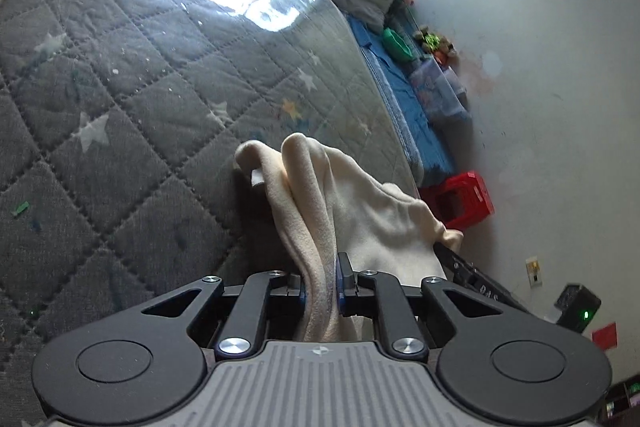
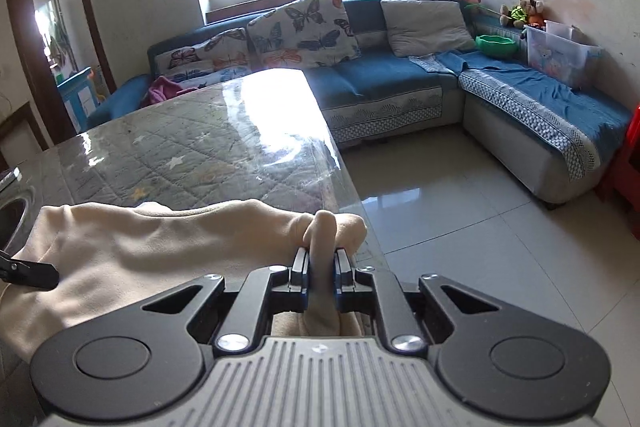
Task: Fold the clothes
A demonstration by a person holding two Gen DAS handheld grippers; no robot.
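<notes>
Both grippers, left [image 1: 322,283] and right [image 2: 322,277], fingers clamped on cloth [image 2: 160,243] above worktop [image 2: 192,155]. Carry step; next: spread flat on worktop.

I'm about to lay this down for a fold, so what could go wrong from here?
1. Each hand-held gripper, left and right, pinches only a thin bunch of the cream garment; it might slip out.
2. The right grip sits near the table edge, so cloth may droop off it.
3. The glossy table cover looks slick; the fold could slide.
</notes>
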